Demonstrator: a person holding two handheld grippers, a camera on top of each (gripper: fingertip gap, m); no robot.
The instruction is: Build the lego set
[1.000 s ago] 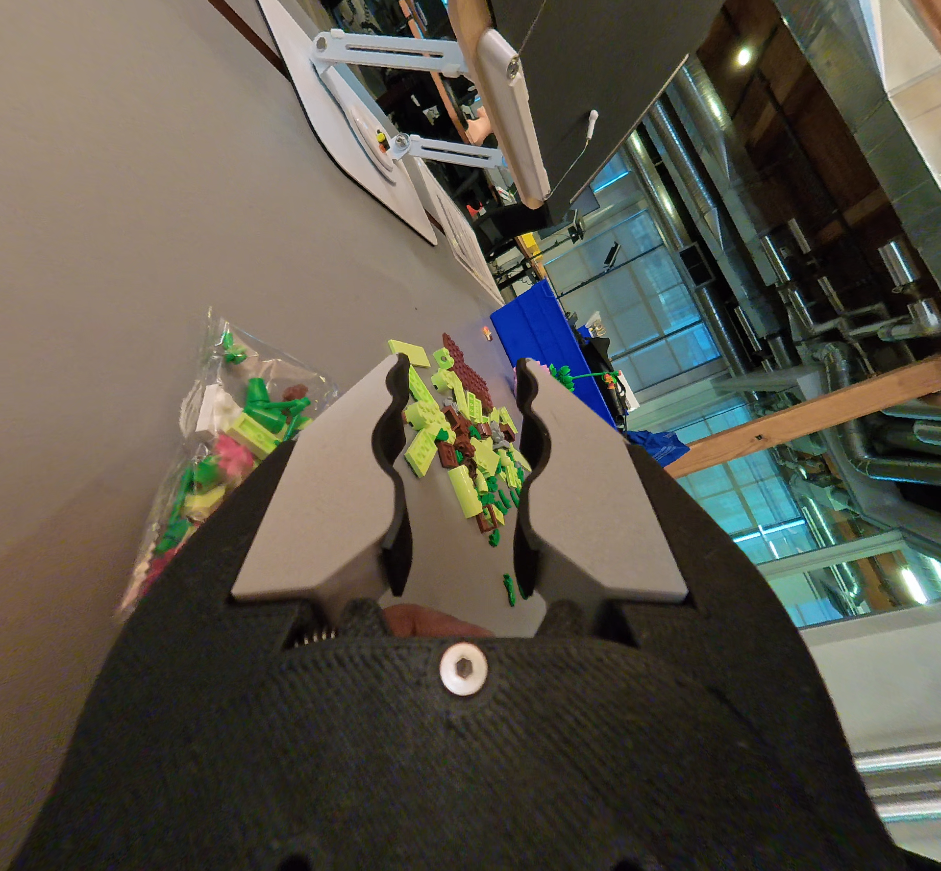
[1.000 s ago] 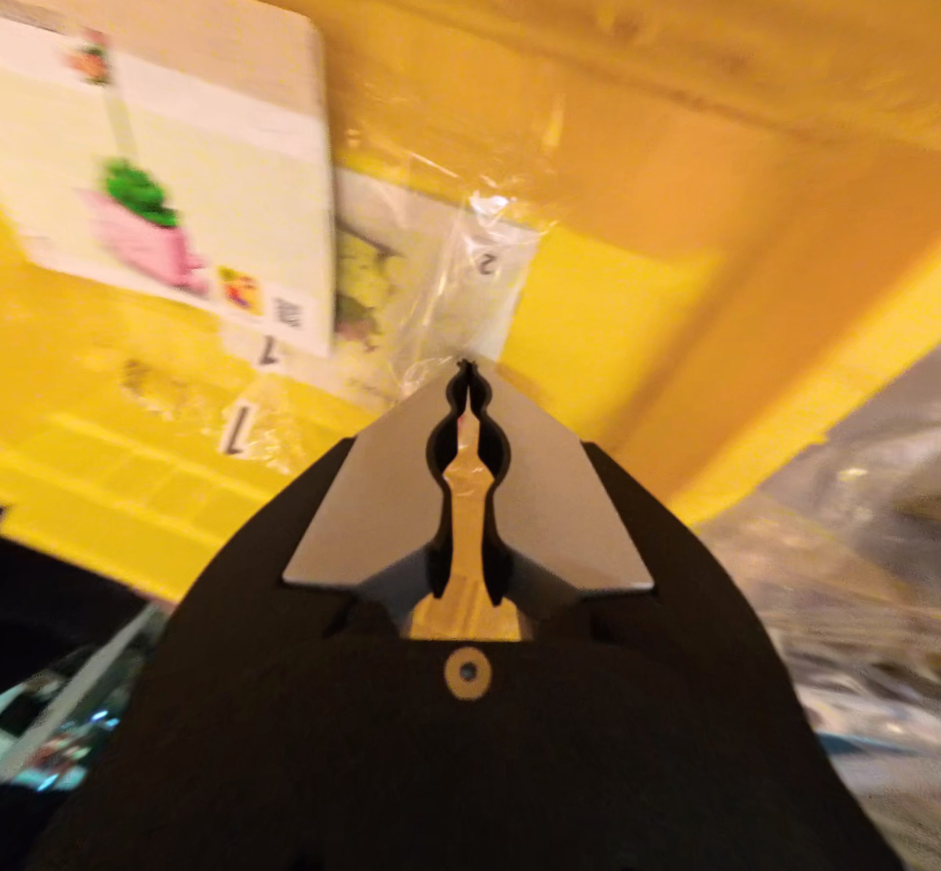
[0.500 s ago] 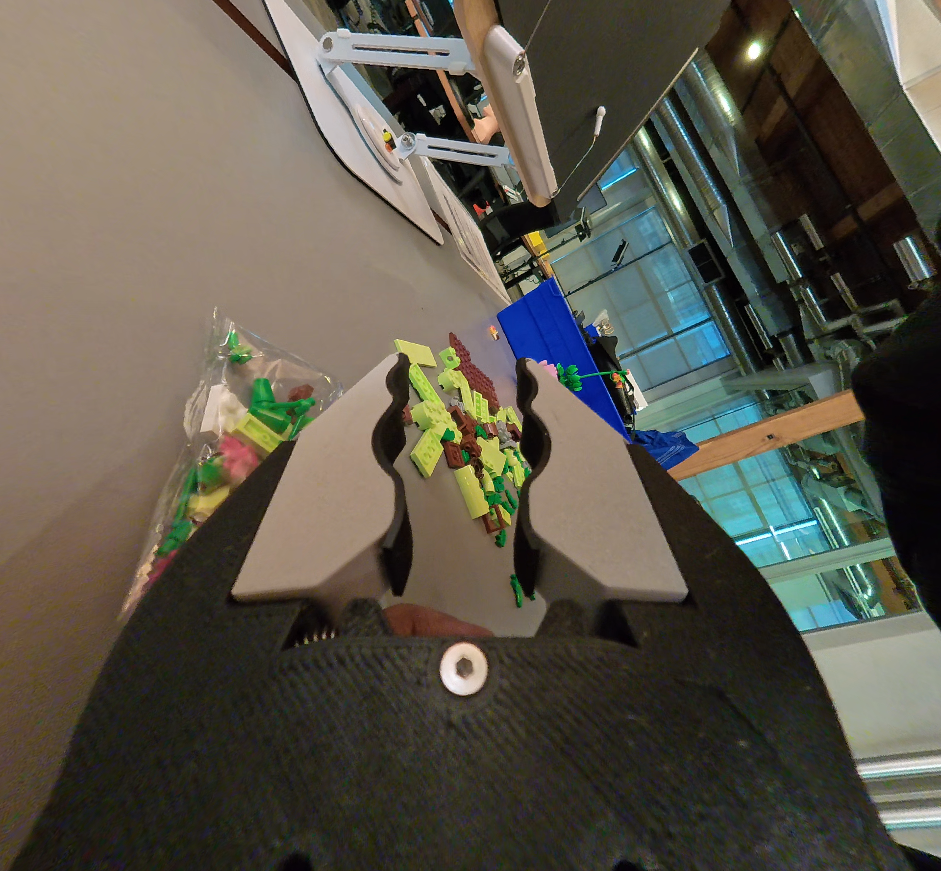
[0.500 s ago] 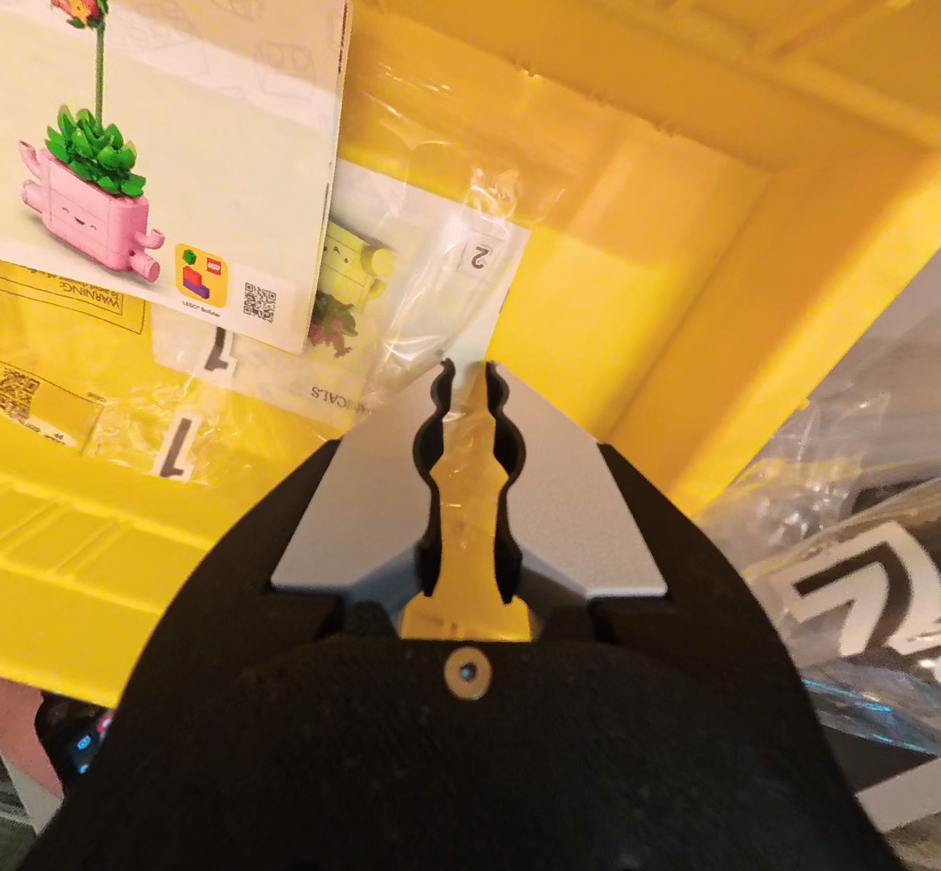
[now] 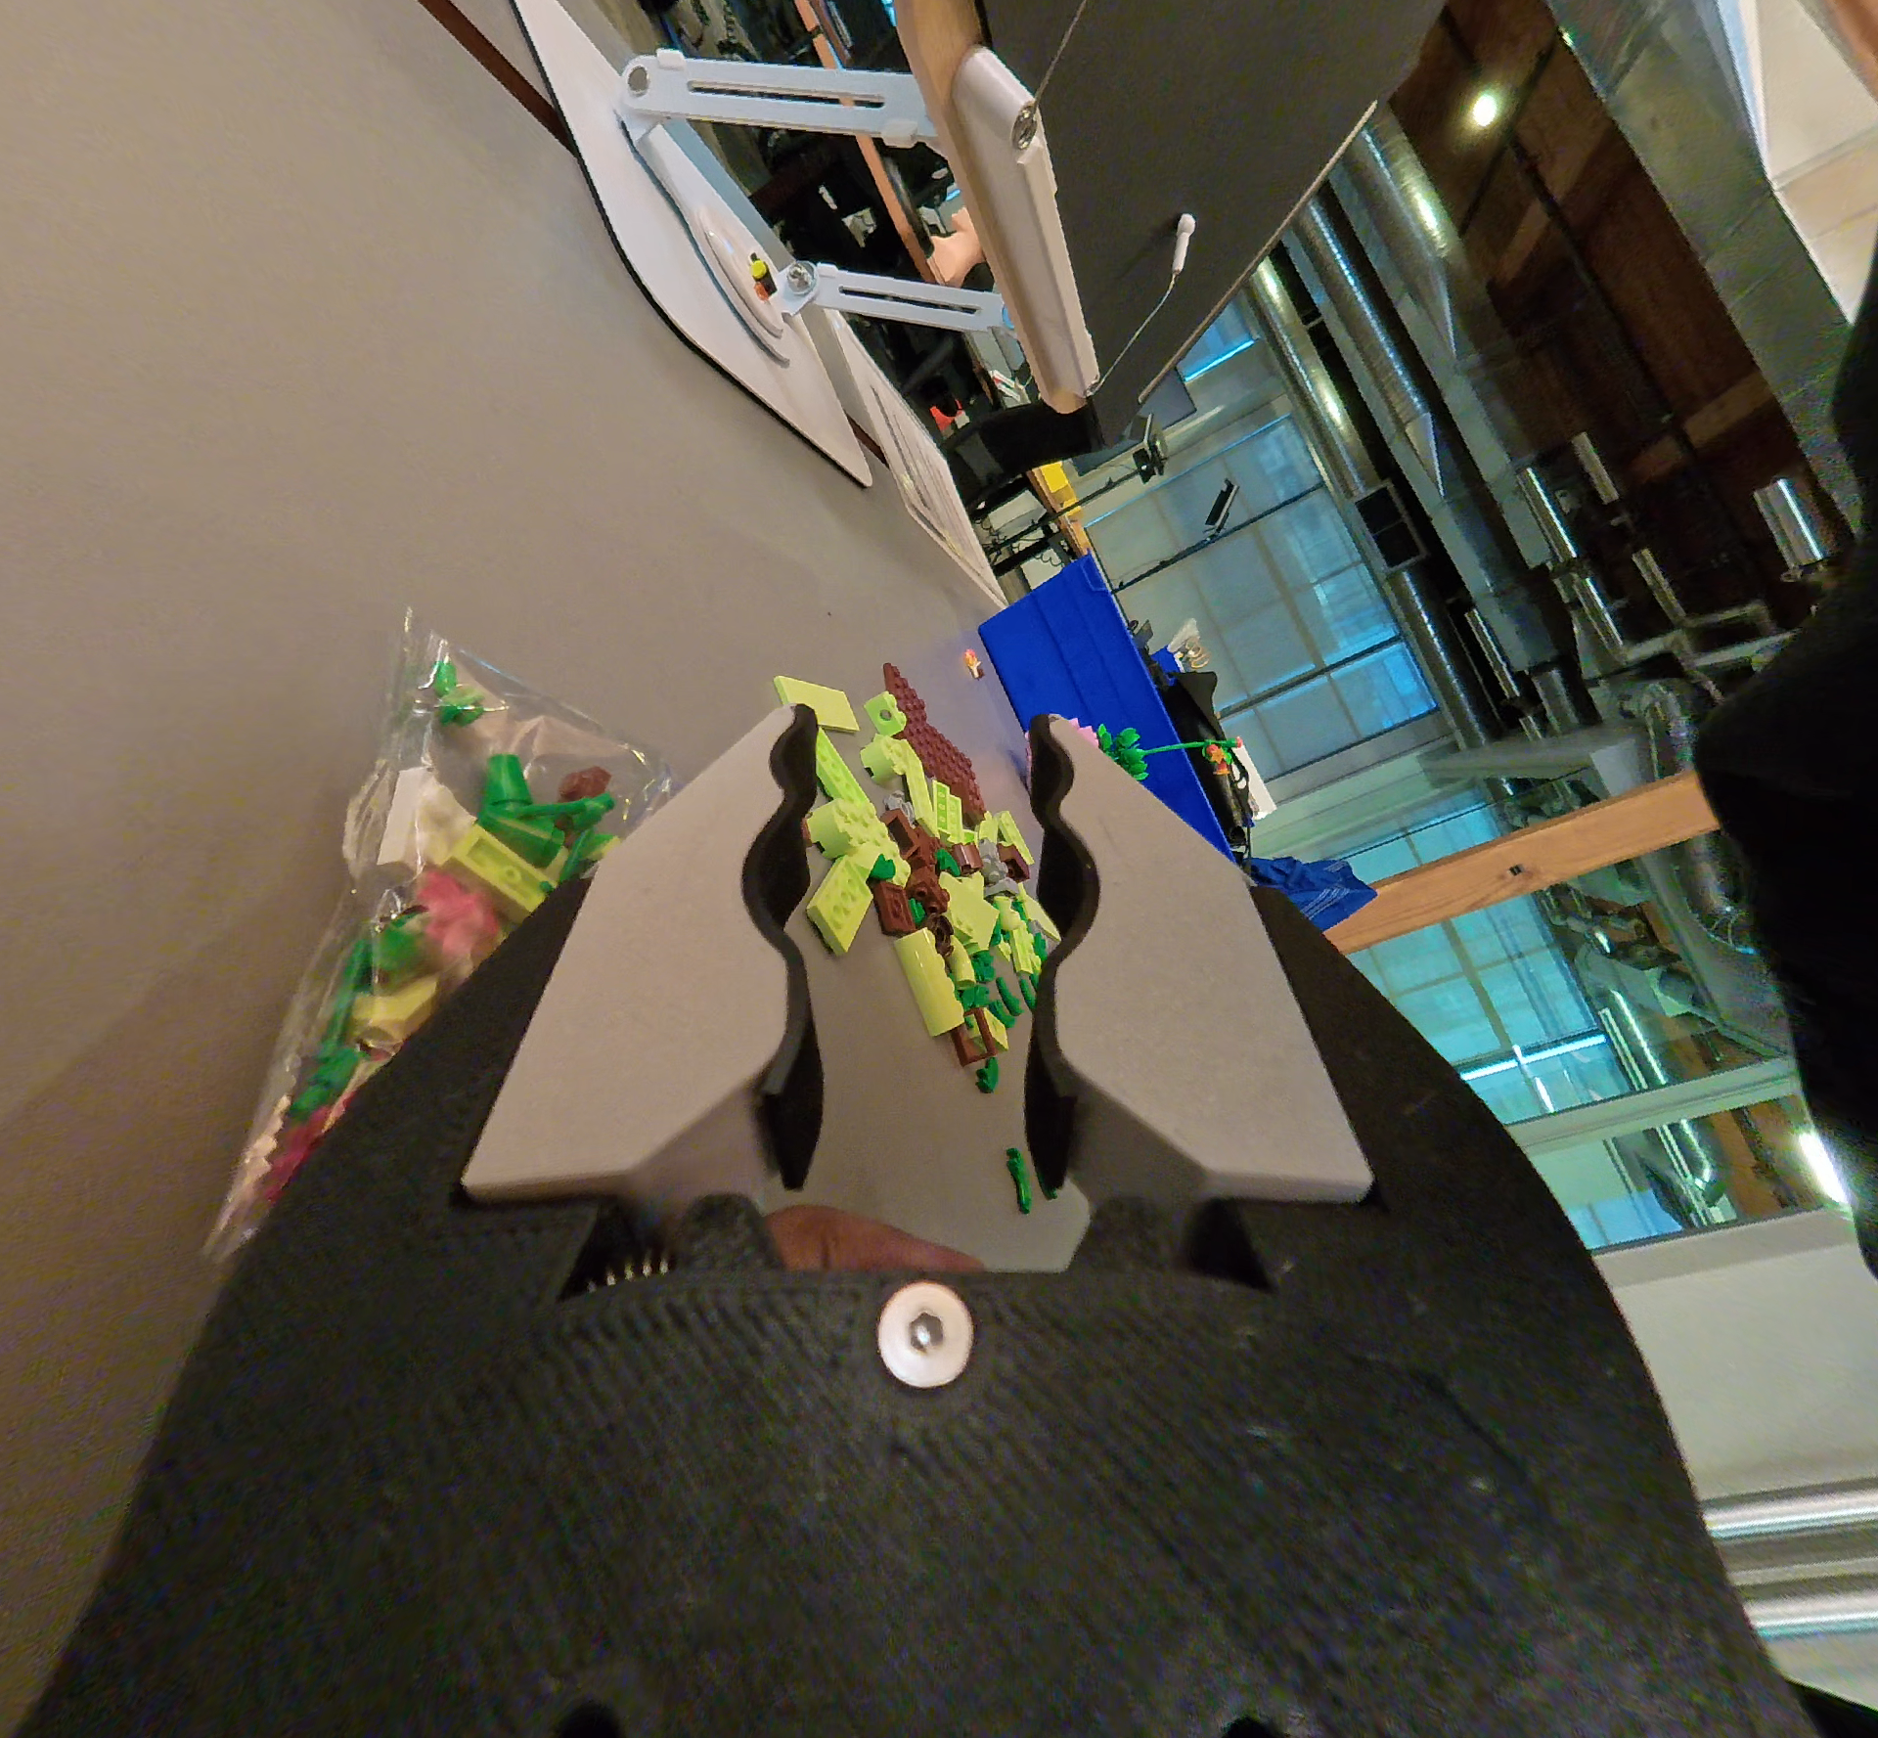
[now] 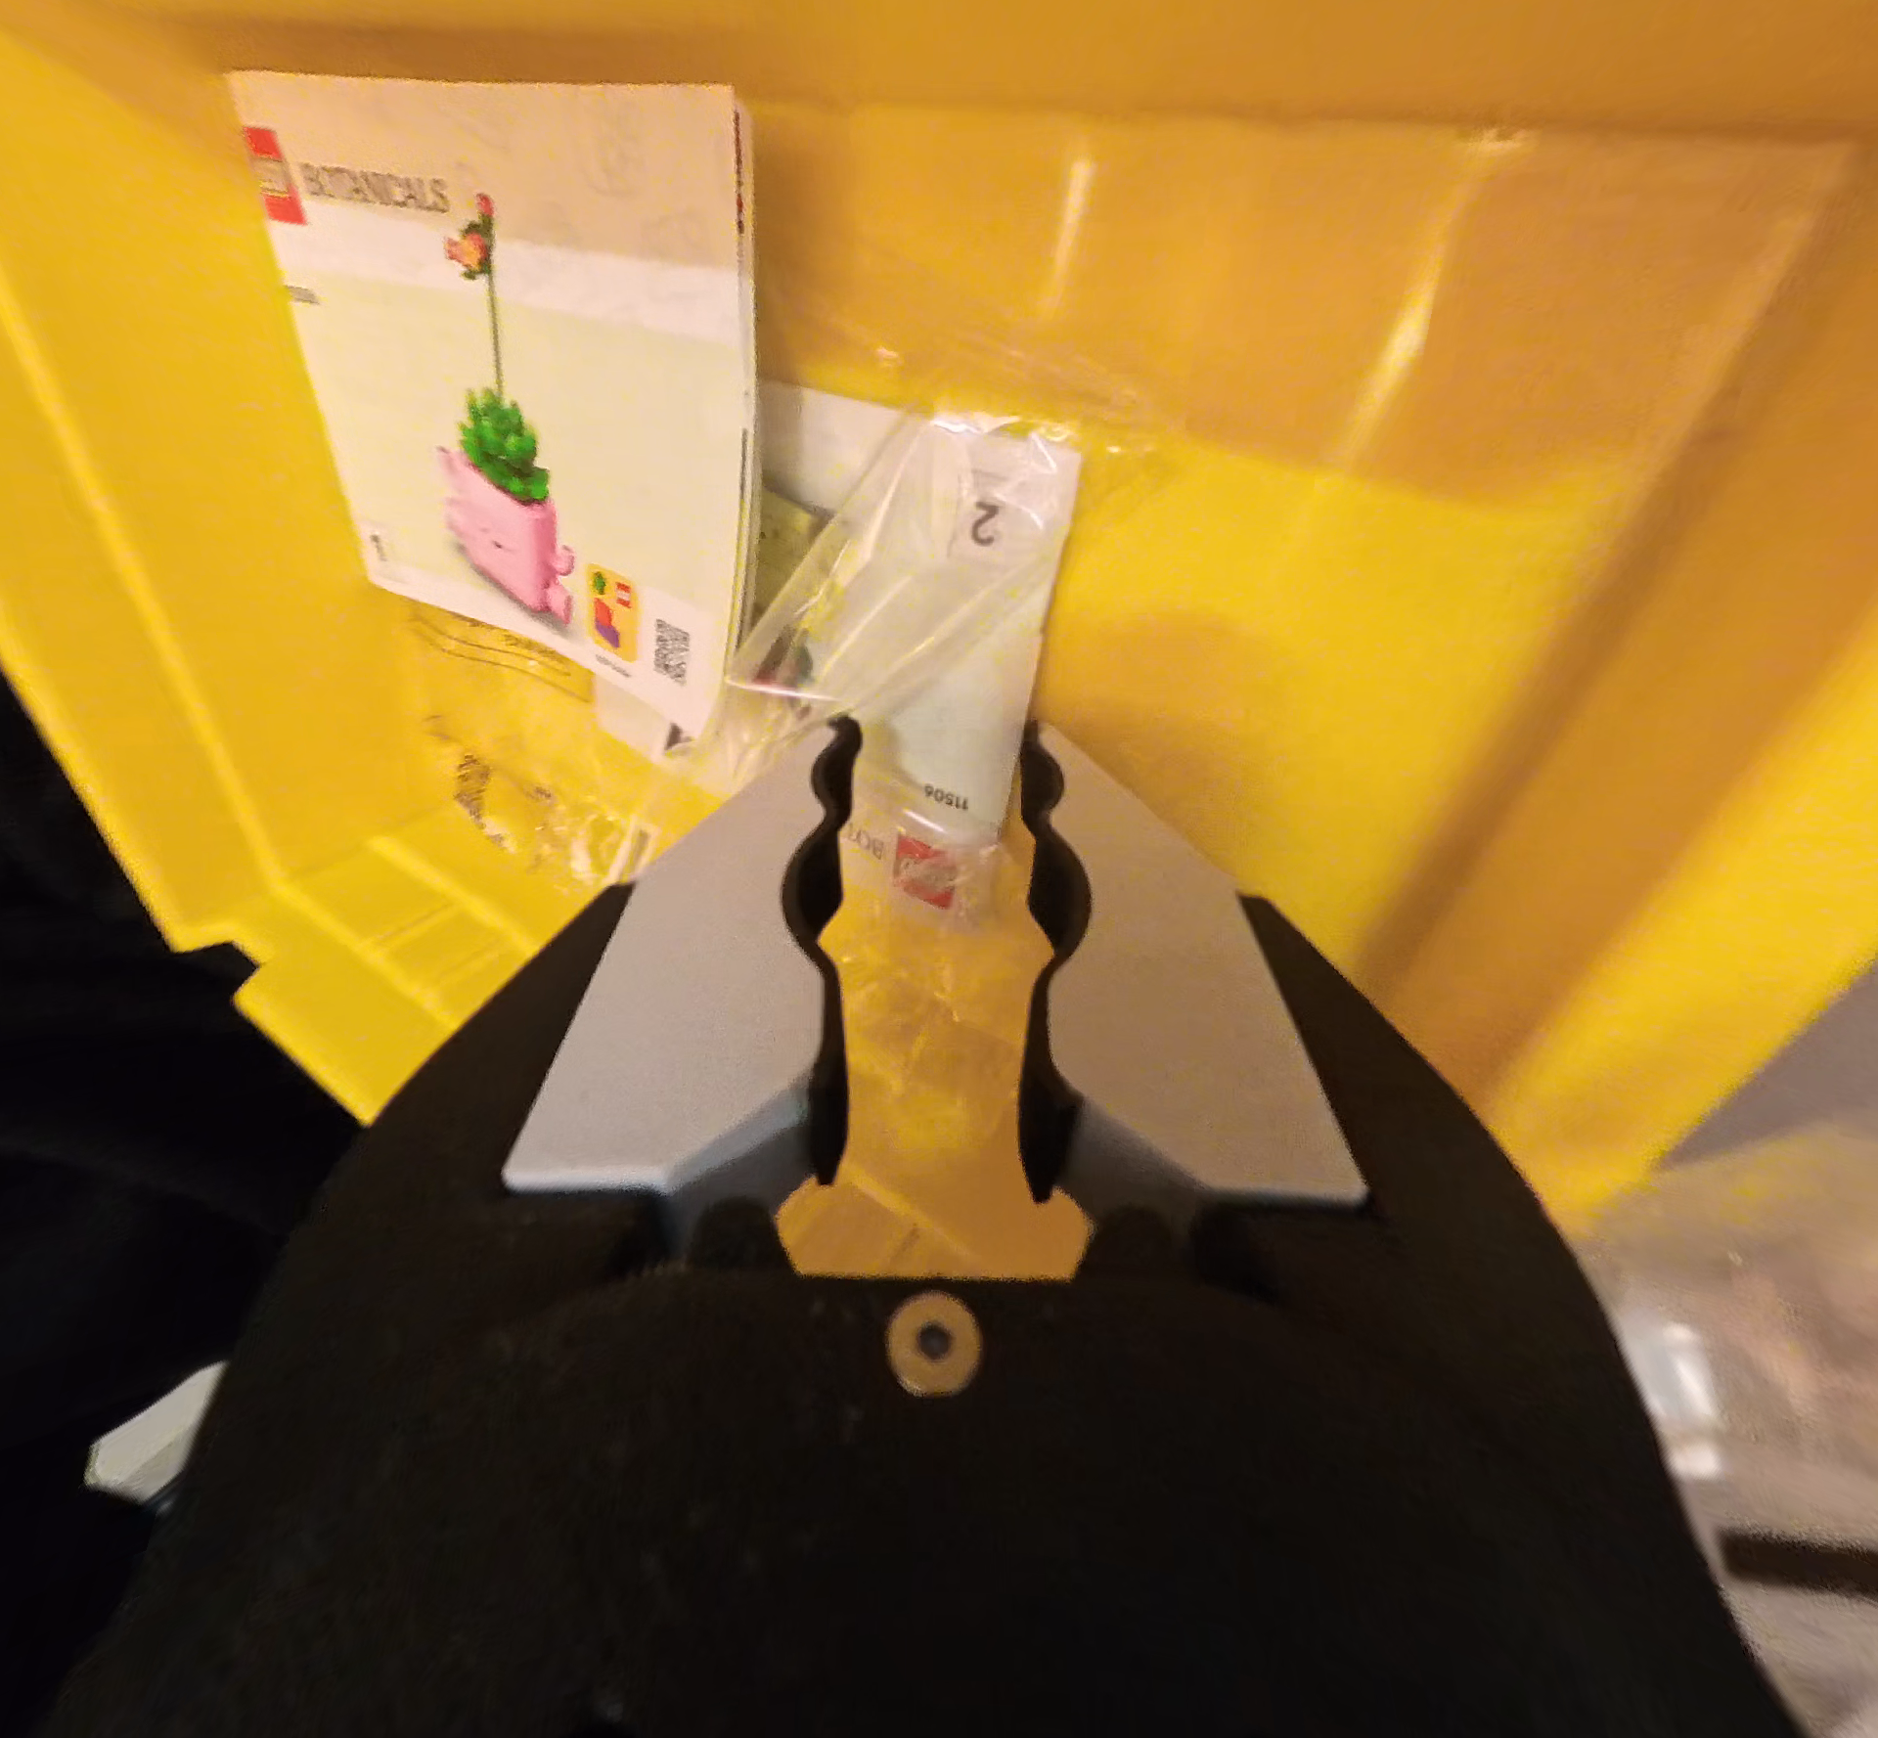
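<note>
In the left wrist view my left gripper (image 5: 920,734) is open and empty, held above the grey table (image 5: 305,368). Ahead of it lies a pile of loose lime, brown and green lego pieces (image 5: 925,886). A clear bag of green, lime and pink pieces (image 5: 447,876) lies left of it. In the right wrist view my right gripper (image 6: 935,734) is open inside a yellow bin (image 6: 1321,622). A clear plastic bag over a second booklet (image 6: 945,632) lies between and just past its fingertips. An instruction booklet with a pink planter picture (image 6: 528,389) leans on the bin's back wall.
A blue bin (image 5: 1087,673) stands beyond the pile, with a small built plant with a flower stem (image 5: 1169,749) in front of it. A white monitor-arm base (image 5: 691,236) sits on the table farther back. Crumpled clear plastic (image 6: 508,795) lies on the yellow bin's floor. The left gripper's tips are roughly 35 cm from the right gripper's.
My right gripper went from shut to open and moved deeper into the yellow bin, up to the clear bag. The left gripper has barely moved.
</note>
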